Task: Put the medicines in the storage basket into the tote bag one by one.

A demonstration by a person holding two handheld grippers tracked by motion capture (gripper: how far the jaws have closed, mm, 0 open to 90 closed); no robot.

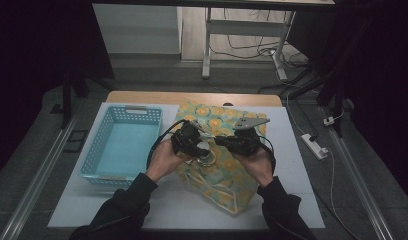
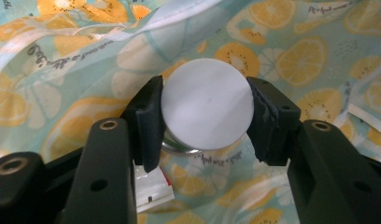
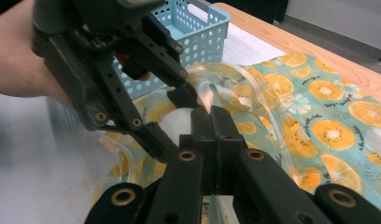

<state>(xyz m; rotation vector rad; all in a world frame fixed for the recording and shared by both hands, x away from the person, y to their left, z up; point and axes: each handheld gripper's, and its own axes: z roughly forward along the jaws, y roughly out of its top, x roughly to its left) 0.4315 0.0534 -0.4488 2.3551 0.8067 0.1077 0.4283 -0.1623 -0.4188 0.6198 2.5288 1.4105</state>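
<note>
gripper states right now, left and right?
Left gripper: shut on the white round lid.
Right gripper: shut on the bag's clear edge.

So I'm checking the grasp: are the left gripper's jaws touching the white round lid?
Touching. In the left gripper view, both jaws of the left gripper press against opposite edges of the white round lid, with no gap on either side.

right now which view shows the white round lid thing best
The left gripper view: the white disc faces the camera, clamped between the left tool. The right gripper view shows a sliver; the high view, a small glint.
</note>
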